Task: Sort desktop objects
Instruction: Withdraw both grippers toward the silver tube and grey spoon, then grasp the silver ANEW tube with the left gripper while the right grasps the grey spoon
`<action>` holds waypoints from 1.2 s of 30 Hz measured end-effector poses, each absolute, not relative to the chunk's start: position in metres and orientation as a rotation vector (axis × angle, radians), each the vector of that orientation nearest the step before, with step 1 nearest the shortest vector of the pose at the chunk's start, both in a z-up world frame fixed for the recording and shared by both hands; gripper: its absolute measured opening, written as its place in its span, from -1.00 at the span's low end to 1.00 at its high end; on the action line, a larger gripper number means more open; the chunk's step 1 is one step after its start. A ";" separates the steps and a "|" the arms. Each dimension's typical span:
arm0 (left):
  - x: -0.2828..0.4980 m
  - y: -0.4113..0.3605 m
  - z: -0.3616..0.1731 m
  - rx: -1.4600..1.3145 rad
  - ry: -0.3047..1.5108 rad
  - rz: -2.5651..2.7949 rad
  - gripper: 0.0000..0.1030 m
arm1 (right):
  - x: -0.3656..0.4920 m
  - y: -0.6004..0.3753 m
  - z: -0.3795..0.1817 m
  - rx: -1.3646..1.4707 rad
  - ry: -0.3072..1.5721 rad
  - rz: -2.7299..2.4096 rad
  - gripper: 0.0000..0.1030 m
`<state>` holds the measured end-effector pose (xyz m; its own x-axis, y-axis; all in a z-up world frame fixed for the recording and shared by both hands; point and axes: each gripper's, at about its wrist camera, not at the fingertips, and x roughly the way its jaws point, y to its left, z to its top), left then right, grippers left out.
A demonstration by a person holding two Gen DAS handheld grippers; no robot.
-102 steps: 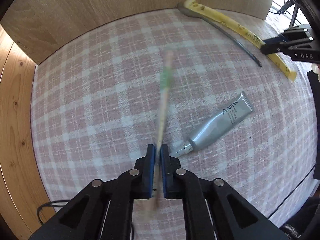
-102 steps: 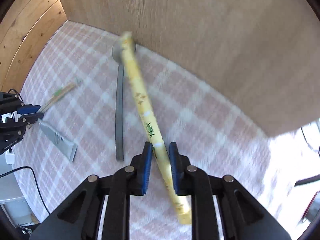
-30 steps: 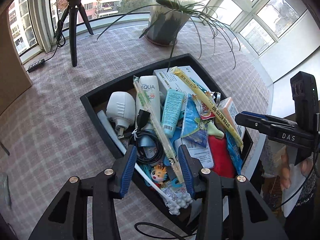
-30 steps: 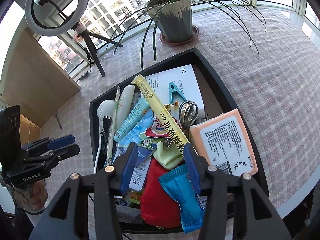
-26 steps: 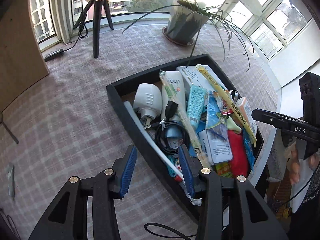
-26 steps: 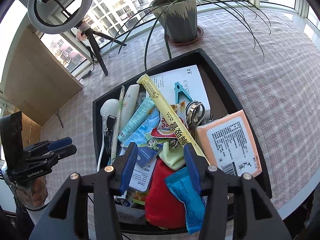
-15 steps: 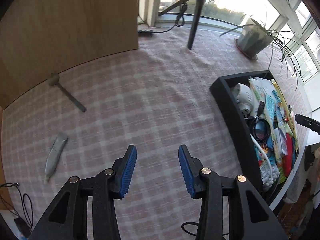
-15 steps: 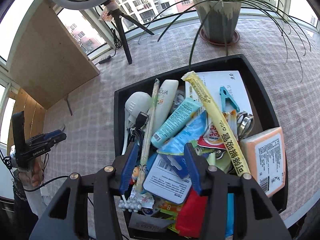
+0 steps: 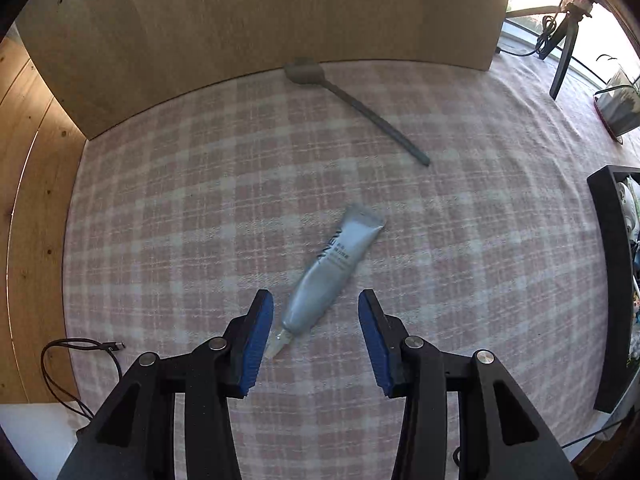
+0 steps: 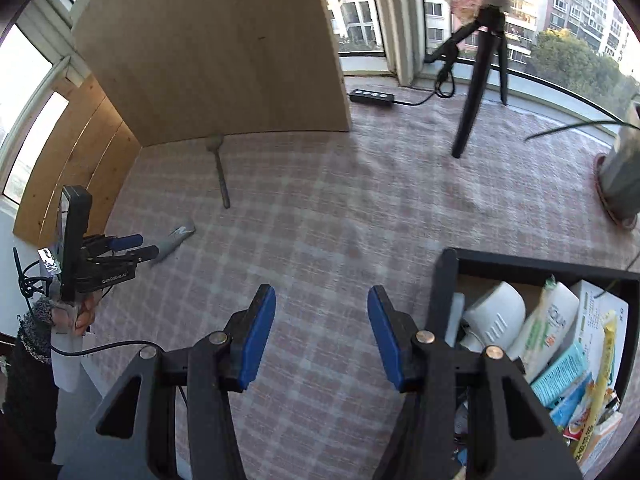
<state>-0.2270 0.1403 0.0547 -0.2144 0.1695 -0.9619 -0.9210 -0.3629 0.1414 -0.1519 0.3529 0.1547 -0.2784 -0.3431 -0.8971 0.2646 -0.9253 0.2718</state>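
Note:
A silver cream tube lies on the pink checked tablecloth, its cap end between the blue pads of my left gripper, which hangs open above it without touching. A grey long-handled spatula lies further back by the wooden board. My right gripper is open and empty over bare cloth, just left of the black tray full of sorted items. In the right wrist view the left gripper hovers at the tube, and the spatula lies beyond.
A wooden board stands along the back and a wooden panel on the left. A black cable lies at the front left. A tripod, power strip and plant pot stand toward the window.
Both grippers have swung left, away from the full tray. The left one has come from above the tray to over the silver tube; the right one has moved off the tray's contents to bare cloth.

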 end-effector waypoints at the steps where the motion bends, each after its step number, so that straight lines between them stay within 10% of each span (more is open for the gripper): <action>1: -0.229 0.140 0.051 -1.207 1.002 1.692 -0.18 | -0.162 0.335 0.153 1.594 -0.079 -2.219 -0.08; 20: -0.240 0.143 0.015 -1.253 0.963 1.673 -0.22 | -0.313 0.134 0.056 1.682 0.108 -2.073 -0.12; 36: -0.233 0.138 0.011 -1.277 0.891 1.724 -0.55 | -0.312 0.106 0.042 1.641 0.289 -2.062 -0.60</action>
<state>-0.2330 0.1378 0.0105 -0.1747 0.1871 -0.9667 -0.8966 -0.4360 0.0777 -0.3123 0.1059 0.0423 -0.1611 -0.2390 -0.9576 0.4931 -0.8599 0.1317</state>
